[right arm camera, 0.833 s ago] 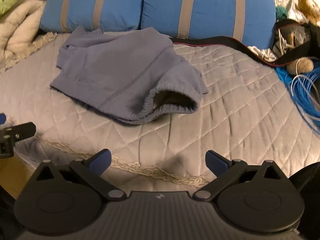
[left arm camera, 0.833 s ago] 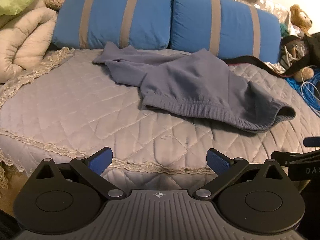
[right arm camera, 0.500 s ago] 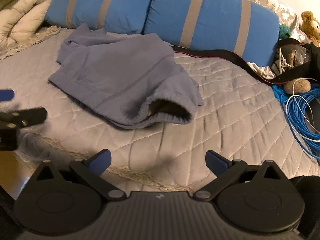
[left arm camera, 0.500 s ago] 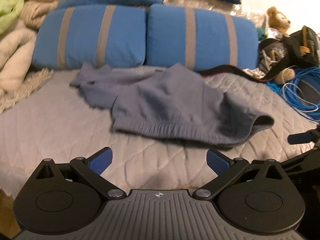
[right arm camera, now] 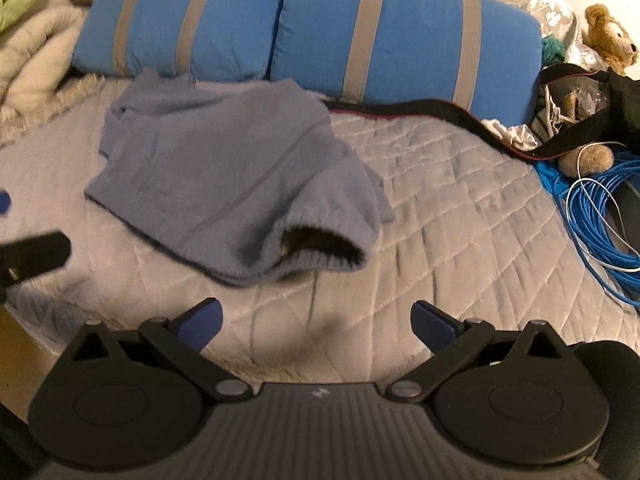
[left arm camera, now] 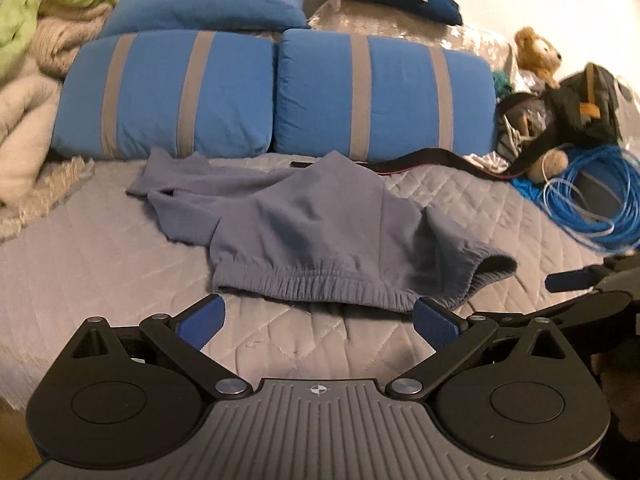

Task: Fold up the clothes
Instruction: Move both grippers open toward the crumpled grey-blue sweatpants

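Now left tongs [left arm camera: 318, 322] angled down, spread wide, near sweatpants [left arm camera: 320, 232] waistband.

Right wrist view smeared: grey sweatpants [right arm camera: 224, 168] fuzzy, legs bunched against the striped pillows [right arm camera: 308, 24], layout unreadable. Waistband opening [right arm camera: 320, 244] dark inside. Blue cable coil [right arm camera: 600, 216], right of the sweatpants, cut by frame edge. Blankets [left arm camera: 24, 80] left, cropped.
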`<state>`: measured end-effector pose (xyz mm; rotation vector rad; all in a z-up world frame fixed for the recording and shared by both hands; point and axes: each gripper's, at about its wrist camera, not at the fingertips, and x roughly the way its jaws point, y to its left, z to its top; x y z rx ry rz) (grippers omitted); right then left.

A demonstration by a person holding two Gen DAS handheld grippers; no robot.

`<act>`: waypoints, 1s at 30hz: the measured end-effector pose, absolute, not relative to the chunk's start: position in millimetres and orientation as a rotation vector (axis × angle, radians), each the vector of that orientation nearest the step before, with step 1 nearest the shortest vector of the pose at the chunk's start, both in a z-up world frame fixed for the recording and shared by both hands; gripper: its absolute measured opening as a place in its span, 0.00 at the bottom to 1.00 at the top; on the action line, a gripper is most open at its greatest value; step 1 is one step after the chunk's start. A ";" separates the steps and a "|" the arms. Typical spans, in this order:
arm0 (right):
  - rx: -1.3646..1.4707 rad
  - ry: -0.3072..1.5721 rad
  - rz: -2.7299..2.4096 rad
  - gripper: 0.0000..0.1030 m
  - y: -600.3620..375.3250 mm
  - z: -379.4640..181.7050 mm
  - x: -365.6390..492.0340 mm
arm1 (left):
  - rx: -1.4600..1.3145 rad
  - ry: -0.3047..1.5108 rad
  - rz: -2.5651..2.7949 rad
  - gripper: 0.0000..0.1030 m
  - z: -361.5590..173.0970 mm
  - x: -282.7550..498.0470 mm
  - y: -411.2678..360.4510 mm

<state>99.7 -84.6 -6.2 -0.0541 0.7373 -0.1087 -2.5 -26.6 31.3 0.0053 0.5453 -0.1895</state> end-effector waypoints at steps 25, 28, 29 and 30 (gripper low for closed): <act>-0.203 0.576 -0.085 1.00 -70.4 -0.5 66.5 | -0.189 0.357 -0.374 0.99 41.3 -4.1 -17.4; -0.159 0.555 -0.051 1.00 -74.2 9.9 67.4 | -0.223 0.366 -0.346 0.99 44.2 -0.9 -9.4; -0.154 0.549 -0.050 1.00 -75.5 13.7 67.6 | -0.227 0.373 -0.334 0.99 47.6 -1.4 -6.9; -0.150 0.545 -0.049 1.00 -77.0 17.1 67.4 | -0.229 0.377 -0.324 0.99 52.1 -2.3 -3.8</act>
